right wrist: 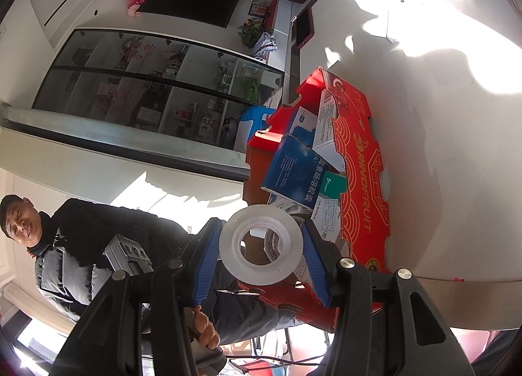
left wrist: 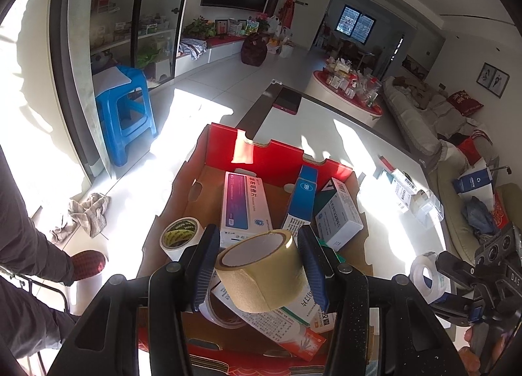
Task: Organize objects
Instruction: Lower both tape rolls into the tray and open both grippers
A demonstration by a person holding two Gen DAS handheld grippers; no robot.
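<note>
gripping a tan tape roll (left wrist: 262, 270) above the red box (left wrist: 280, 154), the left claw (left wrist: 261, 273) hides boxes beneath; beside the box, the right claw (right wrist: 261, 247) pinches a clear tape roll (right wrist: 261, 244).

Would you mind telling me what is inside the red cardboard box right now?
Inside the red cardboard box are several medicine boxes, some upright, some flat, and a white tape roll. The left tool and its brown tape roll cover the near part, so anything beneath stays unseen.
</note>
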